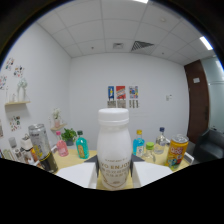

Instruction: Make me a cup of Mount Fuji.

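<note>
On the left stand a silver can (38, 136), a pink bottle (62, 148) and a teal bottle (82, 146). The gripper (114, 172) pinches the white bottle (113, 150), held up near. A yellow can (177, 151) stands right. Keep it upright and carry it steadily.

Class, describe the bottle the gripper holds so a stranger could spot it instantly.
Start at the table crowded with drinks below the white wall with posters. At its near edge, the gripper has its fingers pressed on the white bottle. Unlike the teal bottles and cans behind it, it is opaque white with a white cap.
</note>
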The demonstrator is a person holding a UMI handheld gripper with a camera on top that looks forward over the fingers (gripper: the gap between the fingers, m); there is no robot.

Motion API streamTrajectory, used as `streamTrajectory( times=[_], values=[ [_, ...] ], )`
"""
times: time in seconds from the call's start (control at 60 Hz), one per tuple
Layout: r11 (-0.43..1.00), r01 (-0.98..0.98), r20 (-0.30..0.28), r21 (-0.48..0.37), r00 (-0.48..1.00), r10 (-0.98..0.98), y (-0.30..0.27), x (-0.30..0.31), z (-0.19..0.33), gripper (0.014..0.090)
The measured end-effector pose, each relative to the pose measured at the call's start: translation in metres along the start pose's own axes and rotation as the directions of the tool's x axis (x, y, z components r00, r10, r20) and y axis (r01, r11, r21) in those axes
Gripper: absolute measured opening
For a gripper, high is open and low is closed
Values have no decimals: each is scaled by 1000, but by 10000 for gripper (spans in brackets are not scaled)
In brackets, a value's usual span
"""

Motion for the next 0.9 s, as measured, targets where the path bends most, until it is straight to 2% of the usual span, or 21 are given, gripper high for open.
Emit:
streamTrajectory(
  times=[0.183,0.367,0.55,0.617,0.717,0.833,0.9],
  values=[
    [998,-18,-1,58,1000,18,6,26,-50,480],
    [996,-28,-56,-90,998,23,118,66,-73,476],
    [977,-83,-54,-198,996,74,235,85,-77,478],
    [965,-59,-73,-256,996,42,273,95,-74,477],
    [949,12,-69,-315,997,-35,307,102,-70,479],
    [904,258,5,-341,962,-273,323,102,-62,477],
    [832,438,71,-341,894,-442,328,102,-59,476]
  ],
)
